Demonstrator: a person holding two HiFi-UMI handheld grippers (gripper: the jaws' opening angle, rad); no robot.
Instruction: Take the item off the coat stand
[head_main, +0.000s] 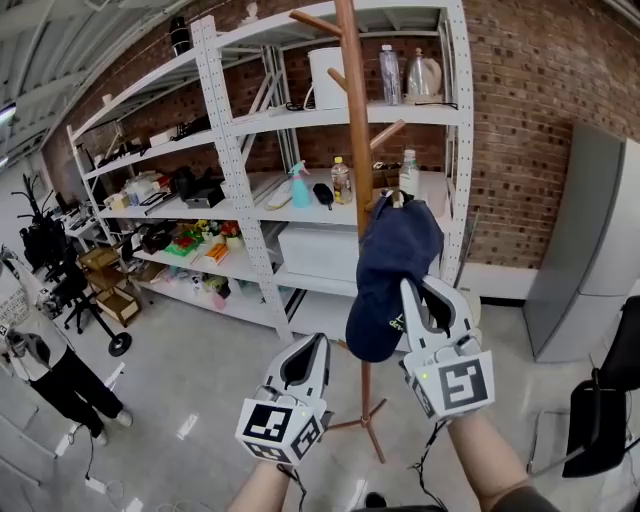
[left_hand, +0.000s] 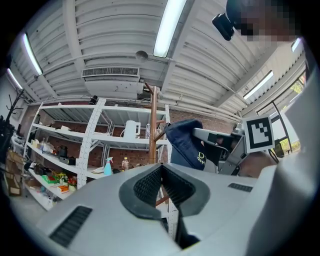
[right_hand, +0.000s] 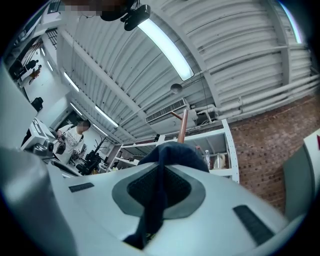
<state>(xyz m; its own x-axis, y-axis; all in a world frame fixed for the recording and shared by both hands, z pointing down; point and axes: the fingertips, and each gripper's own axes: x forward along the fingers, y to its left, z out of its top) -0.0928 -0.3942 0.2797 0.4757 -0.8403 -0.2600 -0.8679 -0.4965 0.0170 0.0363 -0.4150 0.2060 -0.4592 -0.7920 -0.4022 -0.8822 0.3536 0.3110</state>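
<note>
In the head view, your right gripper clamps the navy cap, which hangs against the coat stand. Your left gripper sits lower left.
In the left gripper view, your jaws are closed and empty, with the cap beyond them, up and right.
In the right gripper view, cap fabric is pinched between your jaws

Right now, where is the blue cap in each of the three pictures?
Head view: cap right of centre, on the coat stand.
Left gripper view: cap right of centre, beside the coat stand.
Right gripper view: cap at centre, clamped in the right gripper.
Shared landmark: the wooden coat stand.
</note>
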